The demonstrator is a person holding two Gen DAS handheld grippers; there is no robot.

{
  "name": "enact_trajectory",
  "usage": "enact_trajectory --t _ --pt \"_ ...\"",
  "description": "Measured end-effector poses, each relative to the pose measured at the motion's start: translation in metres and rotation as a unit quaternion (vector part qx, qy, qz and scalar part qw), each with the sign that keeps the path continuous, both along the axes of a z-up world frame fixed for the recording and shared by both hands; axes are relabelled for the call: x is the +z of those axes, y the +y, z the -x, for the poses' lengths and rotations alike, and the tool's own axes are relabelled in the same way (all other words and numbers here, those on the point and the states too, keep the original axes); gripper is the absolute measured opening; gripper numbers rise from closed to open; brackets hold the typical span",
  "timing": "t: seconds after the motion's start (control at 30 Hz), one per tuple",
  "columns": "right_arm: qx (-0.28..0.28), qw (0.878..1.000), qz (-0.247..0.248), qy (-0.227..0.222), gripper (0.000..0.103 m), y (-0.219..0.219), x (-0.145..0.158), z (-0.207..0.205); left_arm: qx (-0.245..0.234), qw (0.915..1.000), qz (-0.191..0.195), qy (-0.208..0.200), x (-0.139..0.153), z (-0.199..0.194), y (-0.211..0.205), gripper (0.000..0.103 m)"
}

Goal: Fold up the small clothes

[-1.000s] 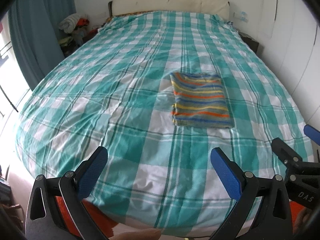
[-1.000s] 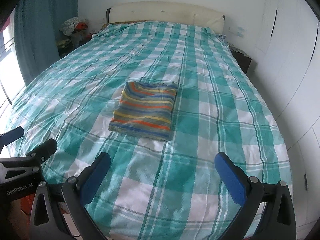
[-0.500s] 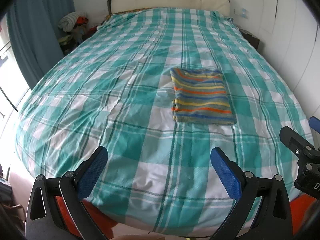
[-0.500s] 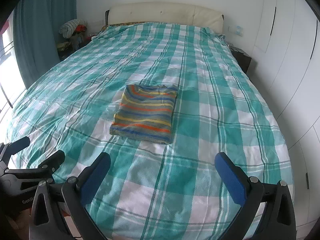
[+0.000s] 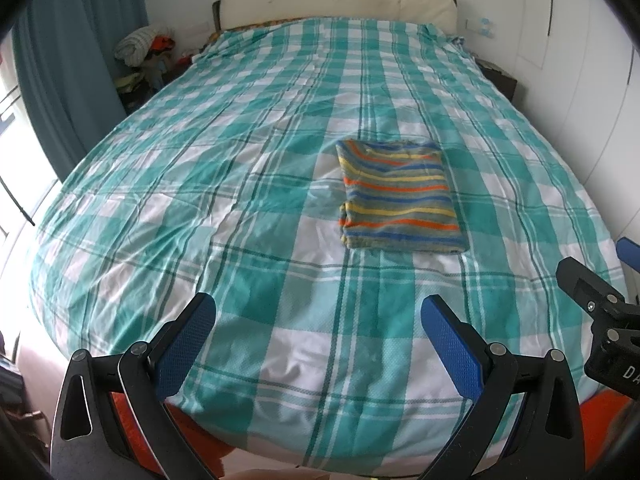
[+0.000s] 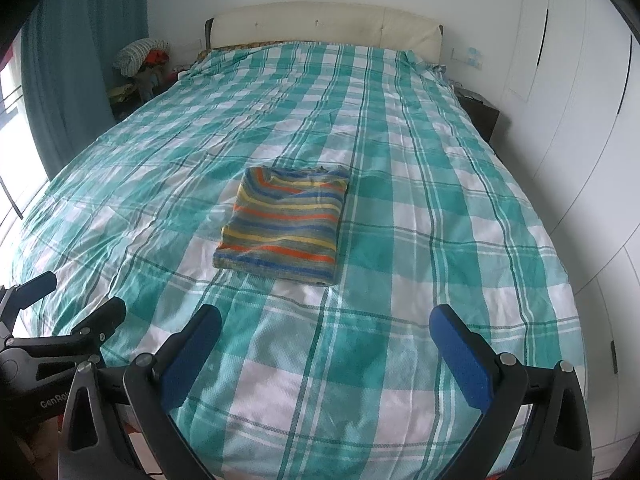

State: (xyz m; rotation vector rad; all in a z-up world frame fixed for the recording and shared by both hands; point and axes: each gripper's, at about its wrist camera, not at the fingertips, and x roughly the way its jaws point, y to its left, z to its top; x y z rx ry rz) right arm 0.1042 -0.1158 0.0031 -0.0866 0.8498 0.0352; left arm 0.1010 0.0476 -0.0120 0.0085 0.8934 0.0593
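Far left, a teal curtain hangs by the window, and a heap of clothes sits beside the bed's far left corner. The left gripper hovers over the near edge of the bed, blue-padded fingers spread wide, nothing between them. Out in the middle of the green-and-white checked cover lies the striped garment, folded into a neat rectangle, flat, well apart from both tools. To the right, the right gripper hangs near the same edge, its fingers wide apart too and empty. A cream headboard closes the far end, with white wardrobe doors along the right wall.
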Motion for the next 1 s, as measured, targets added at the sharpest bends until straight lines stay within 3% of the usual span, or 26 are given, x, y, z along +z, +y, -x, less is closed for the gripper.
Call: enact_trajectory --t 0.7,0.8,1.0 --pt "-0.006 1.000 -0.010 -0.003 0.103 -0.002 0.006 0.009 0.002 0.9995 0.020 -0.024 0.022 0.006 0.002 0.103" --pt "-0.007 1.000 -0.014 -0.006 0.103 -0.001 0.010 0.013 -0.019 0.9990 0.008 -0.040 0.025 0.007 -0.002 0.103" --pt "-0.006 1.000 -0.021 -0.002 0.103 0.001 0.015 0.016 -0.035 0.9989 -0.018 -0.025 0.024 0.008 -0.009 0.103"
